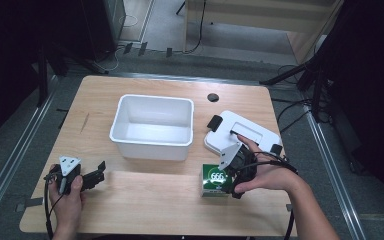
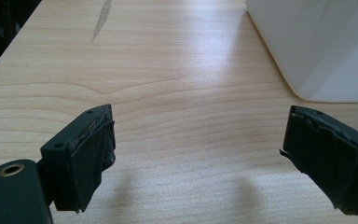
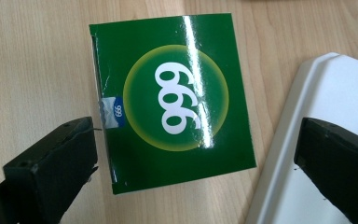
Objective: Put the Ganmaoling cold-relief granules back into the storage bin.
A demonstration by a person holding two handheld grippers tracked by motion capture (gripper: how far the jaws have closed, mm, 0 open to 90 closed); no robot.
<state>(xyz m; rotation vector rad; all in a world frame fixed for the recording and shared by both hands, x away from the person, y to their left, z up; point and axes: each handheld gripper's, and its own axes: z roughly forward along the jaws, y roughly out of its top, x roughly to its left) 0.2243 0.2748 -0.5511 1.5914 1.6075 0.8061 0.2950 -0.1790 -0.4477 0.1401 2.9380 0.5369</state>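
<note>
Here the glossy green box (image 3: 172,102) bears white "666" in a yellow-ringed circle.

Left gripper (image 1: 98,172) sits low near the front-left, held in the left hand (image 1: 67,200), jaws spread wide. Right gripper (image 1: 219,170) points down, jaws parted, right hand (image 1: 265,172) wrapped around its body.

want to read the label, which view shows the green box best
The right gripper view: the green box lies flat on the table just ahead of the open right claw, its white digits large and sharp. The high view shows the green box small, beside the right claw. The left gripper view looks elsewhere.
</note>
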